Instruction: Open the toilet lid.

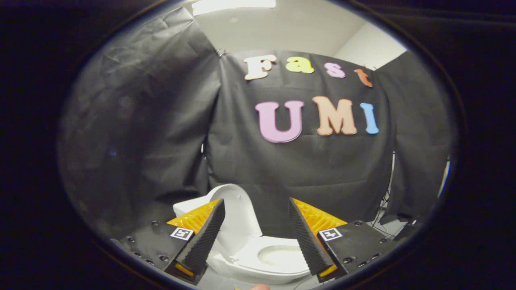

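A white toilet (258, 264) stands below and beyond my fingers, in front of the black cloth wall. Its lid (238, 217) is raised and leans back toward the tank (187, 207), leaving the seat ring and bowl opening (278, 254) exposed. My gripper (254, 209) hovers above the toilet, open, with a wide gap between the fingers and nothing held. The left finger (203, 237) overlaps the lid's edge in the view; the right finger (308, 237) overlaps the seat's far side.
Black cloth drapes (133, 133) hang behind and to the left of the toilet. Some cables and a stand leg (389, 209) show at the right, by the cloth's edge. A white ceiling with a light (234, 6) is overhead.
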